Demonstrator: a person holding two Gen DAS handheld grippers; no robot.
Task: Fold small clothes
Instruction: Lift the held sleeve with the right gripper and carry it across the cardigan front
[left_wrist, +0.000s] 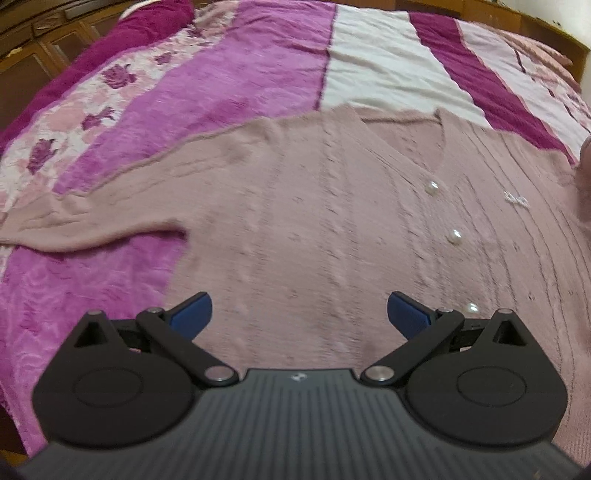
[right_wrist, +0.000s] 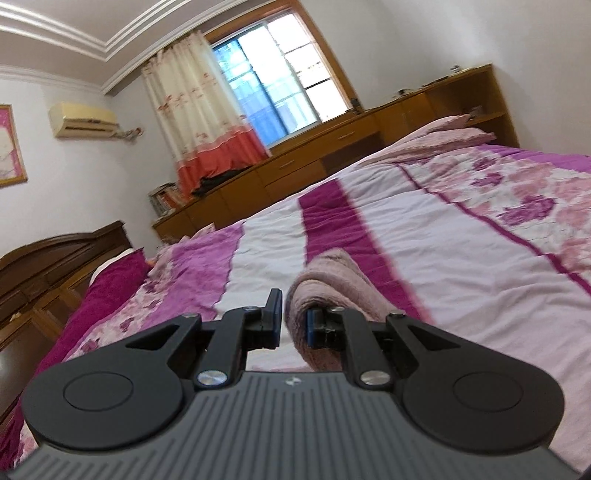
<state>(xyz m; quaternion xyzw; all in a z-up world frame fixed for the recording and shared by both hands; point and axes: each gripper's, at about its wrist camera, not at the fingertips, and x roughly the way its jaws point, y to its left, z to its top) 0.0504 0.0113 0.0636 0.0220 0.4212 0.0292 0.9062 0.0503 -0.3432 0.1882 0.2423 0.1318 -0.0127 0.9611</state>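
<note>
A dusty pink knit cardigan with pearl buttons lies flat on the bed, front up, one sleeve stretched out to the left. My left gripper hovers over its lower body, open and empty. My right gripper is nearly closed on a fold of the pink knit fabric, which drapes over the right finger and is lifted above the bedspread. The rest of the cardigan is out of sight in the right wrist view.
The bed is covered by a purple, white and floral bedspread. A wooden headboard and low wooden cabinets stand beyond the bed, under a curtained window.
</note>
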